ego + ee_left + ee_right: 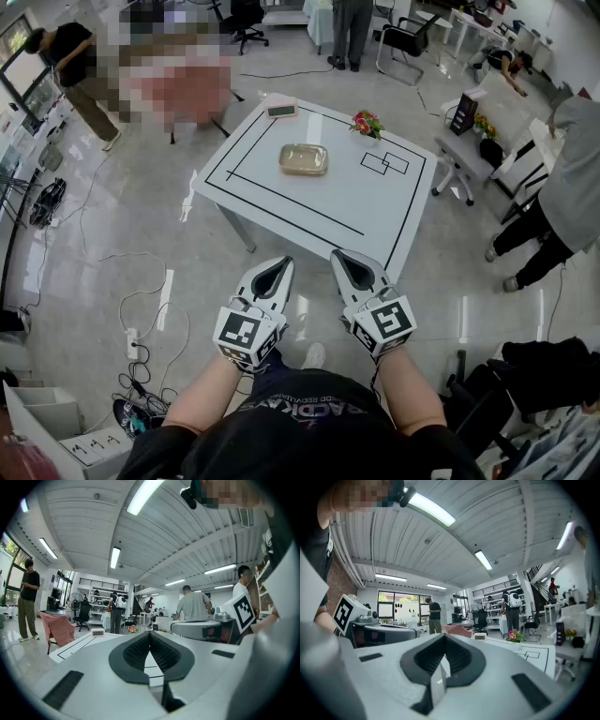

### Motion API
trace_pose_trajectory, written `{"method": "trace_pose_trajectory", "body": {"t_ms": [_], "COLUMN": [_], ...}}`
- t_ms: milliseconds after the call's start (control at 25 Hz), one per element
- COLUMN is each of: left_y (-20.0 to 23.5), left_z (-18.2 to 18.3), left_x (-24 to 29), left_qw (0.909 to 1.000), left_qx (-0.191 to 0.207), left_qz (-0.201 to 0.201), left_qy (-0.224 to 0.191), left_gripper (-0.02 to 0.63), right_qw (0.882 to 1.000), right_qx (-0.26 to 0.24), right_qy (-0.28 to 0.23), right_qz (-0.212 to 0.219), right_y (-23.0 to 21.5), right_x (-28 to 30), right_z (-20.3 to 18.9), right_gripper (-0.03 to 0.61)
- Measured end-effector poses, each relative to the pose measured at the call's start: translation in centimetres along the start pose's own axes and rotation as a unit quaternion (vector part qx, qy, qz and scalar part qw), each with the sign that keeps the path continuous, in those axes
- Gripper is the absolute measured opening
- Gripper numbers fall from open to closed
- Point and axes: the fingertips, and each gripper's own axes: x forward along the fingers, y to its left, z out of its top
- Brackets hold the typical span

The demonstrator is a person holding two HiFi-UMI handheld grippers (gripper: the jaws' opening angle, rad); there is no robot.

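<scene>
Hovering before white table (281, 202): left claw (281, 263), right claw (339, 255) both together, empty; shiny gold tray (303, 158) mid-table.

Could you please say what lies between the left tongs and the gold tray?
In the head view, no object: bare floor, then the near edge of the white table and two black tape lines, between the left tongs and the gold tray.

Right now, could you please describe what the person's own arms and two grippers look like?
The left gripper and the right gripper are smooth, pale grey shells that taper to a point. Each has black ribbed pads set in a teardrop-shaped recess. Each carries a white cube printed with black square markers. The forearms are bare, and the person wears a black T-shirt with grey lettering.
</scene>
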Motion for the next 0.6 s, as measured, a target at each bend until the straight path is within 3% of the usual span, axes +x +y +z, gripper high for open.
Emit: {"method": "trace_pose_trajectory", "body": {"t_ms": [440, 600], "left_y": [-0.22, -0.29], "left_z": [-0.31, 0.1], "left_x": [0.24, 0.25], "left_qw": [0.9999, 0.9997], "left_qx": [-0.013, -0.017], "left_qz": [-0.003, -0.012], "left_qy": [-0.009, -0.015], "left_gripper": [0.01, 0.114], "right_qw": [1.0, 1.0], "right_qx": [-0.018, 0.009], "right_qy": [-0.006, -0.015], "right_qz": [0.001, 0.013], "right_y": [-0.02, -0.33], "right_x": [-0.23, -0.17], "right_z": [-0.14, 0.05], "right_gripper": [0.0, 0.058]}}
